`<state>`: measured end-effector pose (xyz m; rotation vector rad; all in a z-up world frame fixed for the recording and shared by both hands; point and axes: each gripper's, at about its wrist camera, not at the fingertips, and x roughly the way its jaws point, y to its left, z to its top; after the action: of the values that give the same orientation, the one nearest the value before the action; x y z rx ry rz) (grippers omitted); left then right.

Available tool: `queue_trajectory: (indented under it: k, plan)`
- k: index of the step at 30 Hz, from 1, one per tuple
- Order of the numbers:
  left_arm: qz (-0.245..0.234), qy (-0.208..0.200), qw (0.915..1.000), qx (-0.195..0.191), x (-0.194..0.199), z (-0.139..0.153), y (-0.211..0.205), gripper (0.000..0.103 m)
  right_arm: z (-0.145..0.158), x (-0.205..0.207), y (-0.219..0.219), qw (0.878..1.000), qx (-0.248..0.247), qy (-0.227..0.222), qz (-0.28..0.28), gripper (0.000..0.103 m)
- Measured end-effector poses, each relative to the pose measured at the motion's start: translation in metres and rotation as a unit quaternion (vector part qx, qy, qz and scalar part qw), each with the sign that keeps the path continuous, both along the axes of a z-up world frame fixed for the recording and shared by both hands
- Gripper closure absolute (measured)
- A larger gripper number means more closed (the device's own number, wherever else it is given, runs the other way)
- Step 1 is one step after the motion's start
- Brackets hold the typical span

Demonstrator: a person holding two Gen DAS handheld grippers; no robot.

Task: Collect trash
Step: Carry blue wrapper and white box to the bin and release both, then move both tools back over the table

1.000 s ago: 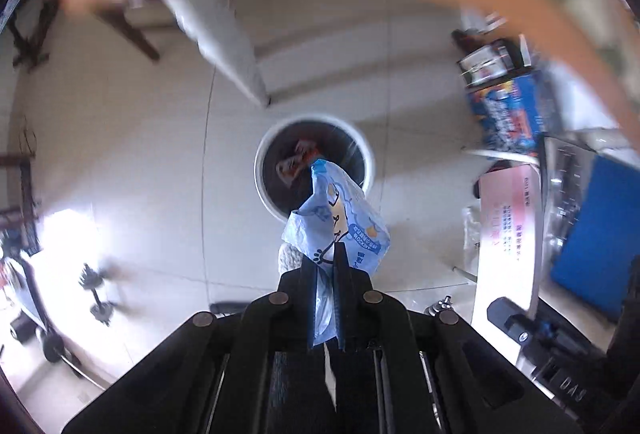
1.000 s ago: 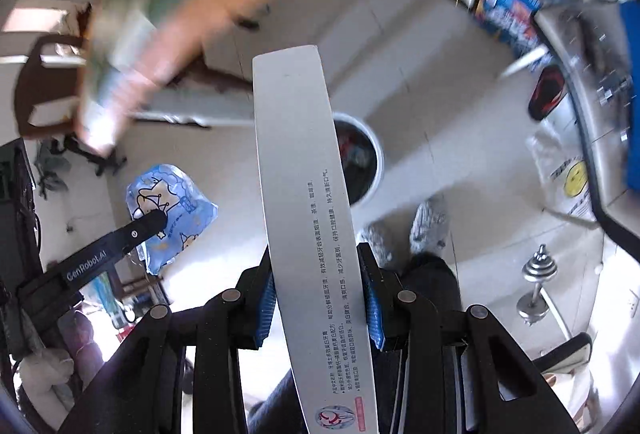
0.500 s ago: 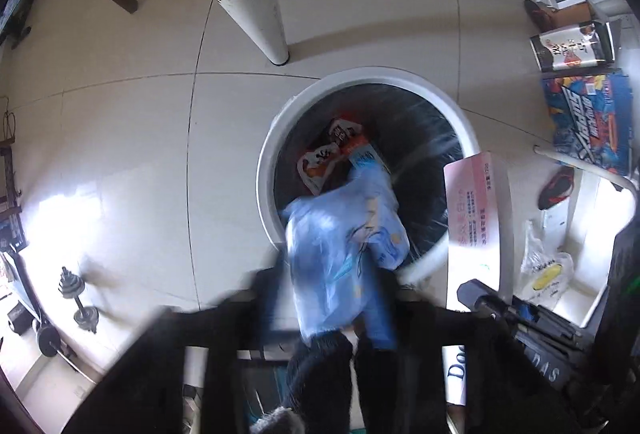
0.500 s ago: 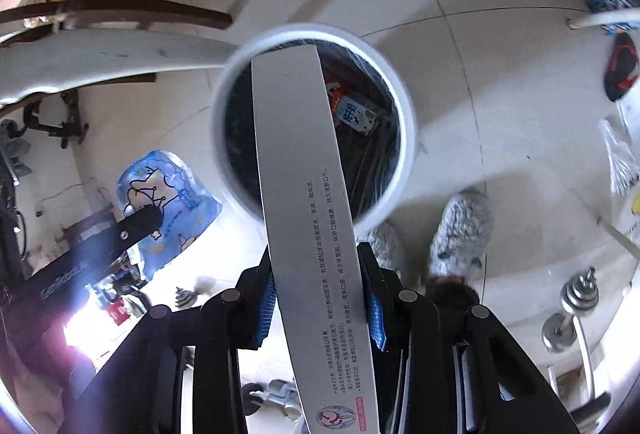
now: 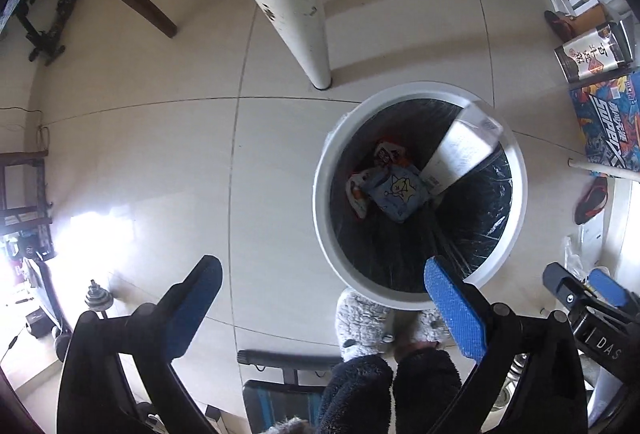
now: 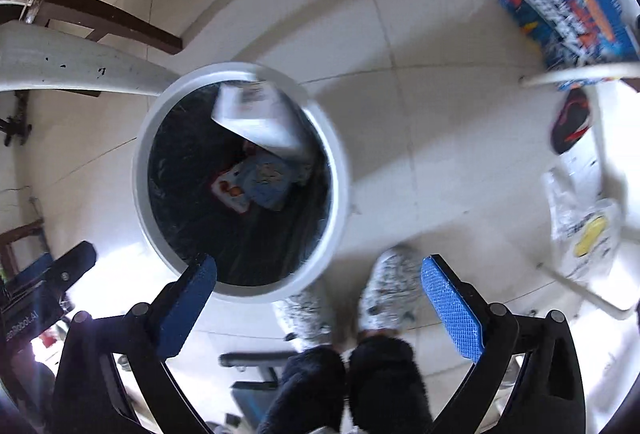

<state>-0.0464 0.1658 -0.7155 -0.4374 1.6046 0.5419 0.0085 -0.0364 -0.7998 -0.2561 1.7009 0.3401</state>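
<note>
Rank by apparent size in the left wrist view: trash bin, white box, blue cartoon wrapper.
1. Trash bin, clearly largest.
2. White box, leaning inside against the rim.
3. Blue cartoon wrapper, though it lies deeper, so its smaller look is partly distance.

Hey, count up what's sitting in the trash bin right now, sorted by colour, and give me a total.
In the bin:
Blue packet: 1
White box, leaning on the wall: 1
Red and white wrappers: at least 1; the pile underneath is partly hidden
Total: at least 3
</note>
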Motion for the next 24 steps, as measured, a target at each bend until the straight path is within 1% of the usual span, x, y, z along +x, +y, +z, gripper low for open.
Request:
queue_trajectory:
  k: [3,7,12,16,18,19,20,22,23,24]
  plan:
    - [-0.007,-0.005,0.9999,0.013,-0.004,0.01,-0.005,0.0,0.014,-0.001,0.002,1.0,-0.012,-0.02,0.015,0.0]
    - [-0.003,-0.015,0.9998,0.011,-0.011,0.031,-0.012,0.0,0.039,-0.011,0.002,0.999,-0.018,-0.035,0.029,0.0]
    - [-0.002,-0.025,0.9996,0.009,-0.021,0.069,-0.021,0.0,0.078,-0.021,-0.001,0.999,-0.014,-0.042,0.029,0.0]
    - [-0.001,-0.034,0.9994,0.007,-0.034,0.107,-0.028,0.0,0.119,-0.031,-0.002,0.998,-0.009,-0.051,0.033,0.0]
    - [-0.001,-0.043,0.9991,0.006,-0.04,0.129,-0.031,0.0,0.147,-0.036,-0.004,0.998,-0.005,-0.056,0.034,0.0]
    - [-0.001,-0.046,0.9989,0.005,-0.045,0.144,-0.033,0.0,0.156,-0.038,-0.005,0.998,-0.004,-0.057,0.035,0.0]
    - [-0.002,-0.048,0.9988,0.005,-0.046,0.152,-0.035,0.0,0.174,-0.042,-0.007,0.998,0.0,-0.06,0.036,0.0]
    - [-0.005,-0.052,0.9986,0.005,-0.052,0.175,-0.039,0.0,0.204,-0.046,-0.009,0.997,0.003,-0.065,0.035,0.0]
    - [-0.006,-0.055,0.9984,0.004,-0.055,0.189,-0.041,0.0,0.214,-0.048,-0.009,0.997,0.005,-0.066,0.036,0.0]
    - [-0.009,-0.057,0.9984,0.003,-0.058,0.2,-0.043,0.0,0.231,-0.052,-0.011,0.997,0.008,-0.068,0.037,0.0]
